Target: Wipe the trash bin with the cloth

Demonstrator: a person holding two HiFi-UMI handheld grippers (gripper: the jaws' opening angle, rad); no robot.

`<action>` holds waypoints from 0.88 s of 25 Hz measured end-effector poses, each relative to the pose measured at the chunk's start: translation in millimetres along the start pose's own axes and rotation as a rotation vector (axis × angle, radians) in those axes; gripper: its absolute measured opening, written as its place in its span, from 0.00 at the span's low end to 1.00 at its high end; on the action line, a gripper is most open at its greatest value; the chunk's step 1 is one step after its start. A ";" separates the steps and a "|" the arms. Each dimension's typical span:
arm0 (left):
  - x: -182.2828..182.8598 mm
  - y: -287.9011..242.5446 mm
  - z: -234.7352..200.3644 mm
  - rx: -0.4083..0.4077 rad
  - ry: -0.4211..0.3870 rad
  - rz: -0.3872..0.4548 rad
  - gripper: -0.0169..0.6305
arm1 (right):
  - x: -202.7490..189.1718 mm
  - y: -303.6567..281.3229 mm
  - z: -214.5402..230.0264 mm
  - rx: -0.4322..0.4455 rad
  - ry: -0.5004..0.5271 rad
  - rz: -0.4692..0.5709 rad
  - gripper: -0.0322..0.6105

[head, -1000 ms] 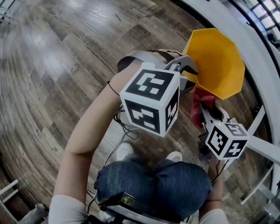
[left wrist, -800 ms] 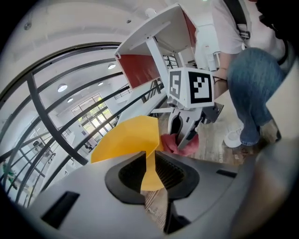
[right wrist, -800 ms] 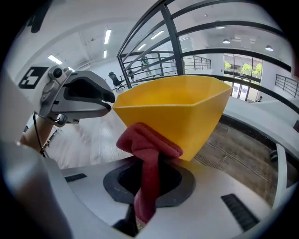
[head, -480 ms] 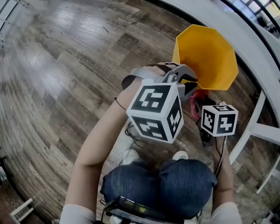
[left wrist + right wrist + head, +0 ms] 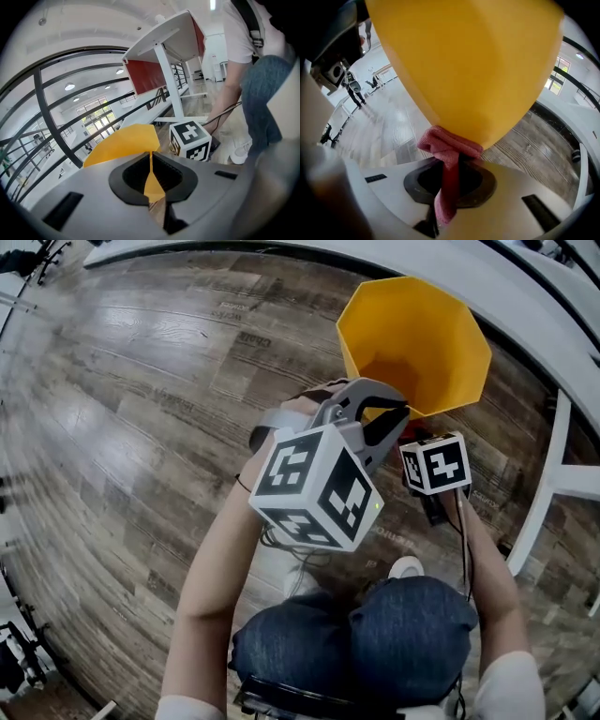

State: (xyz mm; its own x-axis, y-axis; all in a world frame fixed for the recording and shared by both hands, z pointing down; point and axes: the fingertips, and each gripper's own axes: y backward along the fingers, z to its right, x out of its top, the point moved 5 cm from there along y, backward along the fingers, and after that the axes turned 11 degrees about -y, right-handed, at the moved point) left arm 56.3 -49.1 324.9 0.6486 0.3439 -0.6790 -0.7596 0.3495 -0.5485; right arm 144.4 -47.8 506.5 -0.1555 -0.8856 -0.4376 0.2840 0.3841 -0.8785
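Right gripper view shows the right gripper [image 5: 449,165] clamping the cloth [image 5: 448,145] against the trash bin [image 5: 464,65] wall; the left gripper [image 5: 151,158] is closing on its rim, which may slip and tip it.

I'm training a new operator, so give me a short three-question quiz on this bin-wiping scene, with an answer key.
1. True or false: the right gripper grips a pink cloth.
2. The cloth touches the yellow trash bin on: A its inside, B its outer wall, C nowhere.
3. What stands between the jaws of the left gripper?
Key: 1 true. 2 B. 3 The trash bin's rim; the jaws are closing on it.
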 end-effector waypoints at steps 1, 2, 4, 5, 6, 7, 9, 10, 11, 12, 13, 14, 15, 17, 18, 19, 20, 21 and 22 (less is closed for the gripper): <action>1.2 -2.0 0.0 0.001 0.006 0.010 0.06 | -0.7 -3.3 2.6 -0.011 0.001 -0.005 0.13; 2.4 -4.1 -0.2 0.001 0.013 0.021 0.06 | -1.0 -6.4 5.0 -0.021 0.003 -0.008 0.13; 5.3 -9.1 -1.4 -0.001 0.025 0.039 0.05 | -1.0 -12.3 10.0 -0.034 0.006 -0.013 0.13; 6.9 -12.0 -2.3 -0.002 0.027 0.045 0.05 | -1.1 -14.9 12.5 -0.037 0.005 -0.018 0.13; 8.8 -15.1 -3.0 -0.004 0.025 0.047 0.05 | -1.5 -17.3 14.2 -0.035 0.000 -0.023 0.13; 10.9 -18.3 -3.5 -0.005 0.021 0.047 0.05 | -1.9 -19.5 14.2 -0.023 -0.009 -0.029 0.13; 15.5 -24.8 -4.4 -0.007 0.006 0.042 0.05 | -1.4 -23.2 13.2 0.010 -0.027 -0.034 0.13; 17.9 -27.9 -4.9 -0.007 -0.002 0.039 0.05 | -0.7 -24.6 14.8 0.014 -0.032 -0.035 0.13; 20.2 -30.6 -5.5 -0.006 -0.009 0.036 0.05 | -0.1 -25.6 17.0 0.015 -0.036 -0.036 0.13; 22.1 -32.8 -5.7 -0.003 -0.013 0.035 0.05 | 0.0 -26.1 18.8 0.016 -0.040 -0.038 0.13; 23.4 -34.0 -5.4 0.002 -0.011 0.035 0.05 | -0.3 -26.0 19.8 0.020 -0.043 -0.040 0.13; 24.1 -33.7 -5.0 0.011 -0.004 0.036 0.05 | -1.1 -25.1 20.5 0.022 -0.044 -0.041 0.13; 24.5 -31.4 -5.3 0.027 0.011 0.043 0.05 | -1.9 -22.8 21.6 0.019 -0.039 -0.040 0.13; 25.4 -21.6 -9.0 0.072 0.052 0.072 0.05 | -1.9 -12.8 28.3 -0.019 -0.005 -0.028 0.13; 24.6 -15.7 -11.7 0.088 0.068 0.079 0.05 | -1.1 -5.4 30.1 -0.030 0.014 -0.018 0.13; 21.3 -10.7 -14.3 0.093 0.077 0.068 0.05 | 0.1 3.5 28.8 -0.024 0.025 -0.004 0.13; 15.1 -7.1 -16.7 0.087 0.079 0.036 0.07 | 1.8 13.6 25.2 -0.006 0.028 0.012 0.13; 6.9 -4.8 -18.9 0.075 0.081 -0.005 0.09 | 3.5 24.8 20.8 0.014 0.022 0.030 0.13; -1.8 -3.3 -21.2 0.064 0.085 -0.044 0.13 | 5.1 36.8 16.4 0.032 0.008 0.046 0.13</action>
State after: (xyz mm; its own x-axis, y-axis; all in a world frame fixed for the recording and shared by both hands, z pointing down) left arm 56.6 -69.3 317.6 0.6731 0.2528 -0.6950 -0.7237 0.4187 -0.5485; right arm 169.5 -42.5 475.1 -0.1494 -0.8648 -0.4794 0.3215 0.4161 -0.8506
